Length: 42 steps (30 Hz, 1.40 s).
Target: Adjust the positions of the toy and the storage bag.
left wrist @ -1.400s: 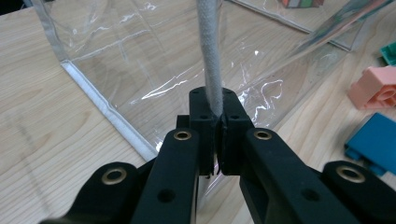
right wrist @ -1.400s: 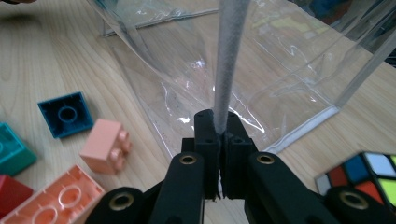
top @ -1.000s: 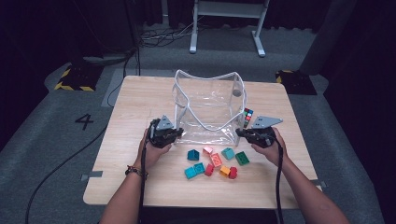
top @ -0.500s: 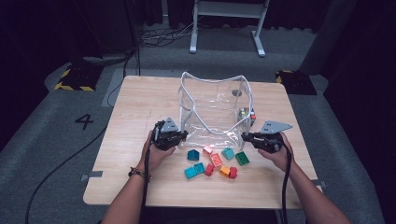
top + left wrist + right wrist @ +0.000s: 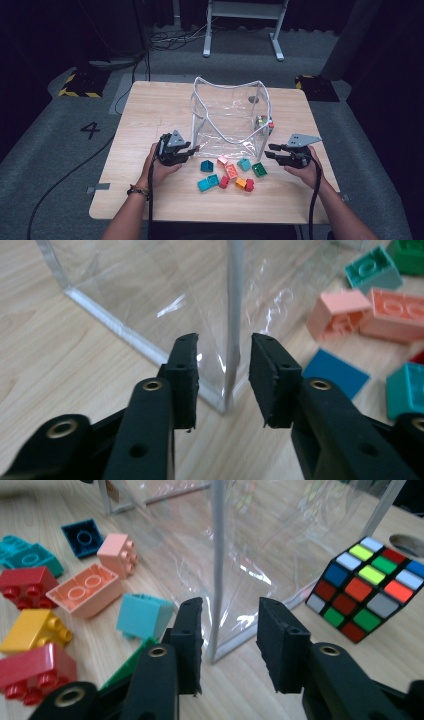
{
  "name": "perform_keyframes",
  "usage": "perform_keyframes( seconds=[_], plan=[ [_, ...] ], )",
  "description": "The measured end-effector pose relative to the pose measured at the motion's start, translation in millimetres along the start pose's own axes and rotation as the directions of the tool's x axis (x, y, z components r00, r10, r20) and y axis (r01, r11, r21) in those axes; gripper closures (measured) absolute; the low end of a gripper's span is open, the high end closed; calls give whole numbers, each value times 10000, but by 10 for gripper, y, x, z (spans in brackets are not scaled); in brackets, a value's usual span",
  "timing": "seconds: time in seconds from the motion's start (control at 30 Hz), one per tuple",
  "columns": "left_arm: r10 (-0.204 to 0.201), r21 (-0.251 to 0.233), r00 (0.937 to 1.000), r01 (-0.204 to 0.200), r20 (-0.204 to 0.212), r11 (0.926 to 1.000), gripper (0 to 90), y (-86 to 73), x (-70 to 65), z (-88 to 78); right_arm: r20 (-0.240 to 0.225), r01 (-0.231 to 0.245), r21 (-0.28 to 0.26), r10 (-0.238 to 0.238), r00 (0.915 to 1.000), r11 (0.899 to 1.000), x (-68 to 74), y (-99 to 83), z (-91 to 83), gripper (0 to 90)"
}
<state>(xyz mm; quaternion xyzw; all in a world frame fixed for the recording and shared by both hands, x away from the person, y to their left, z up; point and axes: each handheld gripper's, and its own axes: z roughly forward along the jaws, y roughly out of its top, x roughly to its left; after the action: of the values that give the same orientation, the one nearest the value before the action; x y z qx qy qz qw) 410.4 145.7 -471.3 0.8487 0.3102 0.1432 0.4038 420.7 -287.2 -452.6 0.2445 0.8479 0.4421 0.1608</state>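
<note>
The wooden tabletop (image 5: 150, 105) is the biggest thing here. In the middle of it, a little nearer the far edge, stands a clear bag (image 5: 225, 125) with white trim. Its mouth is open at the top and its sides sag a bit.

The left gripper (image 5: 192, 149) is at the bag's near left corner. In the left gripper view the jaws stand apart, and the bag's corner edge (image 5: 234, 315) runs straight up and down in the gap between them. The pads do not press on it.

The right gripper (image 5: 267, 152) is near the bag's near right corner, just off to the side of it. Its jaws have just been opening a little, and they are apart too. Nothing is pinched. In the right gripper view the other corner edge (image 5: 217, 555) stands upright right in front of the gap.

So each corner edge is tall and thin and lies dead ahead of its own jaws. The left jaws look nearer to theirs — they may only need to close. The right jaws would likely have to slide forward first.

A colourful puzzle cube (image 5: 262, 121) sits on the tabletop by the bag's right side. A bunch of small toy blocks (image 5: 231, 172) lies between the bag and the near edge — pink, blue, green, red and yellow. I think the bag is being held ready for them.
</note>
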Motion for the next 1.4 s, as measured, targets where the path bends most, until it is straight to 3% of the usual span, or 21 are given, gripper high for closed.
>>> perform_keyframes(
  seconds=[0.13, 0.17, 0.23, 0.33, 0.4, 0.53, 0.6, 0.67, 0.73, 0.77, 0.83, 0.87, 0.93, 0.97, 1.0, 1.1, 1.13, 1.2, 1.23, 1.4],
  plan=[
    [-111, 566, 9999, 116, -95, 9983, 527, -121, -16, -118, -272, -190, 486, 203, 9994, 9986, 49, -120, -12, 572],
    [28, 725, 9996, -9, -264, 9974, 491, -144, -10, -145, -416, -335, 572, 359, 9985, 9978, 66, -149, -18, 562],
    [-47, 1173, 9998, 73, -218, 9931, 382, -195, -25, -171, -444, -369, 695, 400, 9982, 9969, 108, -196, -31, 531],
    [144, 1432, 9988, -77, -460, 9897, 304, -241, -55, -208, -534, -501, 658, 537, 9971, 9966, 166, -237, -45, 502],
    [180, 1604, 9992, -121, -357, 9870, 249, -286, -78, -256, -754, -583, 622, 630, 9952, 9964, 255, -284, -21, 429],
    [109, 1542, 9991, -46, -400, 9880, 185, -387, -117, -355, -654, -196, 738, 245, 9976, 9971, 339, -305, 62, 387],
    [244, 1406, 9992, -199, -303, 9899, 162, -495, -183, -400, -788, -577, 573, 621, 9950, 9967, 359, -307, 125, 354],
    [374, 1453, 9988, -324, -316, 9889, 161, -529, -202, -408, -679, -626, 676, 672, 9954, 9957, 367, -302, 147, 349],
    [312, 1701, 9986, -233, -438, 9851, 161, -595, -237, -389, -527, -797, 731, 836, 9951, 9941, 380, -304, 195, 342],
    [256, 1774, 9983, -160, -518, 9840, 161, -655, -256, -376, -199, -995, 898, 1016, 9946, 9910, 399, -300, 234, 337],
    [19, 1557, 9981, 79, -621, 9878, 156, -687, -253, -385, -167, -1017, 898, 1036, 9945, 9907, 405, -297, 255, 330],
    [19, 1557, 9981, 79, -621, 9878, 156, -687, -253, -385, -167, -1017, 898, 1036, 9945, 9907, 405, -297, 255, 330],
    [-81, 1371, 9980, 166, -622, 9904, 154, -721, -216, -394, 304, -1083, 1010, 1057, 9939, 9890, 422, -290, 289, 332],
    [-353, 1251, 9981, 414, -499, 9913, 152, -739, -204, -387, 300, -1118, 1014, 1093, 9936, 9886, 422, -293, 296, 338],
    [-353, 1251, 9981, 414, -499, 9913, 152, -739, -204, -387, 300, -1118, 1014, 1093, 9936, 9886, 422, -293, 296, 338],
    [-612, 1323, 9970, 671, -476, 9889, 147, -741, -191, -386, 405, -995, 1165, 954, 9946, 9882, 424, -311, 322, 383],
    [-632, 1331, 9965, 701, -551, 9886, 139, -740, -193, -385, 525, -948, 1305, 886, 9947, 9869, 419, -333, 330, 446],
    [-660, 1345, 9960, 737, -609, 9882, 138, -735, -200, -384, 538, -998, 1311, 934, 9942, 9863, 411, -343, 329, 477],
    [-850, 1306, 9926, 959, -866, 9868, 131, -726, -231, -368, 449, -991, 1308, 940, 9946, 9865, 391, -353, 309, 510],
    [-952, 1346, 9913, 1071, -914, 9851, 119, -706, -257, -344, 404, -603, 1274, 556, 9976, 9900, 353, -387, 252, 587]
  ],
)
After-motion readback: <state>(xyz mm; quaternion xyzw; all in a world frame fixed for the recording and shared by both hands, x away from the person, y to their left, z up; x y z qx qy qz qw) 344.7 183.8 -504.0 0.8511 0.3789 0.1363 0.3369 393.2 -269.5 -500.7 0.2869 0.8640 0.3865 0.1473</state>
